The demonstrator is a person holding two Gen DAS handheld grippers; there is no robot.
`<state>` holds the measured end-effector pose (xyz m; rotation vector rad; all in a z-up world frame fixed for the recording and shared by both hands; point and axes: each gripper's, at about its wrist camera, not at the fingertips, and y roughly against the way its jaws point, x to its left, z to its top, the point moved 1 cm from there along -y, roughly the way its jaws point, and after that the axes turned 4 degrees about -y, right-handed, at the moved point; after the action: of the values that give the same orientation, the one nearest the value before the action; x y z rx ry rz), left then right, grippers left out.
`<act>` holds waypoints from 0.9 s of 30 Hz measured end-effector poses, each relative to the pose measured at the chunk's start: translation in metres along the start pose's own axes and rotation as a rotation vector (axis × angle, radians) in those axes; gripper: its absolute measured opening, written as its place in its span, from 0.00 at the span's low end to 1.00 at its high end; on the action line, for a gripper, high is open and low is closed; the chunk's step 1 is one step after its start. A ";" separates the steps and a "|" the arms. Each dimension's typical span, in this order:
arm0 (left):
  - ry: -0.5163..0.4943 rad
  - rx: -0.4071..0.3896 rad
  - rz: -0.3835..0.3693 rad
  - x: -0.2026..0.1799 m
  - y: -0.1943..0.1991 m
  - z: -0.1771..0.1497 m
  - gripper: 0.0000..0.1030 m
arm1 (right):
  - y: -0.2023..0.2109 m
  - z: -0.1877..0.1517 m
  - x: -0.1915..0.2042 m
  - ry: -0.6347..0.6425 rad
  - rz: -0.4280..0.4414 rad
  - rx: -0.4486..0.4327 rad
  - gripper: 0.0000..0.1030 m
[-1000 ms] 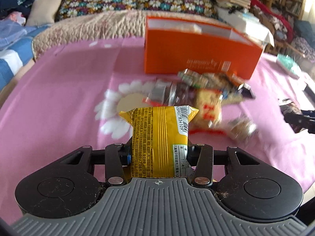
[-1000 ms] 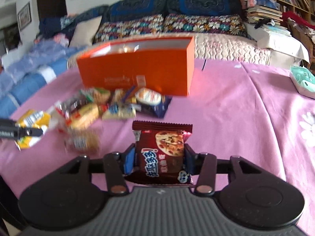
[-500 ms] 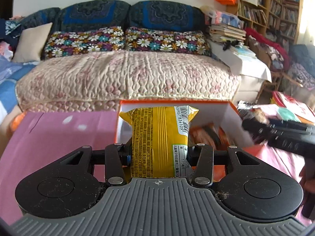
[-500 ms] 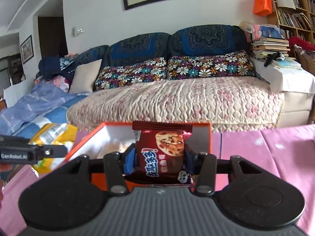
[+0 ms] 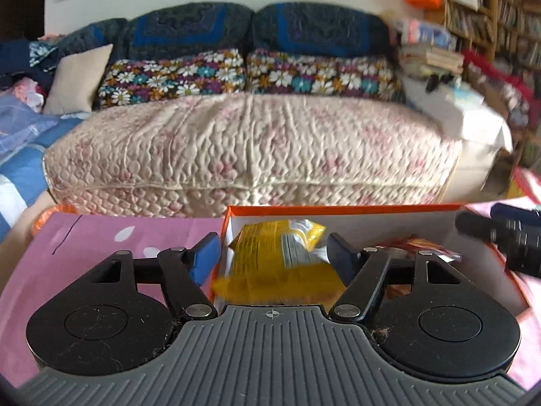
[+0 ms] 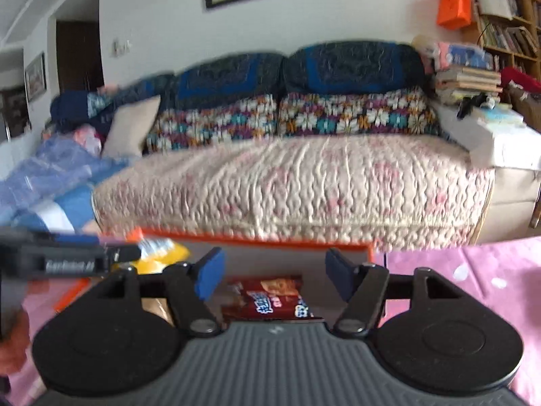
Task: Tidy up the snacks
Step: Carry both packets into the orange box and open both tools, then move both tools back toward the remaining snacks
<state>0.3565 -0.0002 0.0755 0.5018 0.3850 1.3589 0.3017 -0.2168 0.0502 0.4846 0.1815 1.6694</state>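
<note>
**Both grippers let go over the orange box**

Nearest the left wrist camera, the left gripper (image 5: pixel 270 247) has just been opening; its blue pads stand apart and clear of the yellow snack packet (image 5: pixel 275 260), which lies tilted and blurred between them, inside the left end of the orange box (image 5: pixel 338 209). A red wrapper (image 5: pixel 419 247) shows further right in the same box, partly behind the gripper's linkage. At the right edge of that view the tip of the right gripper (image 5: pixel 500 233) reaches in over the box's right side.

In the right wrist view, the right gripper (image 6: pixel 272 270) has also just been opening; its pads stand wide, and the brown cookie packet (image 6: pixel 270 299) lies below and between them, untouched, within the box (image 6: pixel 257 238). To the left, the left gripper (image 6: pixel 67 260) crosses the view, with the yellow packet (image 6: pixel 159 253) just beyond its tip.

The box sits on a pink cloth (image 5: pixel 101 233) with white petal prints. Past it stands a sofa (image 5: pixel 250 142) under a quilted cream cover, with flowered cushions (image 5: pixel 247 74) and dark blue back pillows. Bookshelves (image 6: pixel 507 17) fill the far right, an orange bag (image 6: pixel 454 5) hanging there.
</note>
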 end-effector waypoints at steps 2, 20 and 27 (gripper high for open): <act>-0.001 -0.019 -0.022 0.000 0.025 -0.007 0.45 | 0.017 0.008 0.000 -0.037 0.032 -0.033 0.70; -0.346 0.105 -0.327 -0.069 0.185 -0.190 0.47 | 0.172 -0.126 -0.038 -0.172 0.063 0.221 0.91; -0.633 0.181 -0.493 -0.104 0.151 -0.187 0.34 | 0.199 -0.142 -0.074 -0.195 -0.036 0.204 0.91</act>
<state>0.1130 -0.0607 -0.0002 0.8865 0.0931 0.6421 0.0687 -0.2993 -0.0145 0.7898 0.2159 1.5655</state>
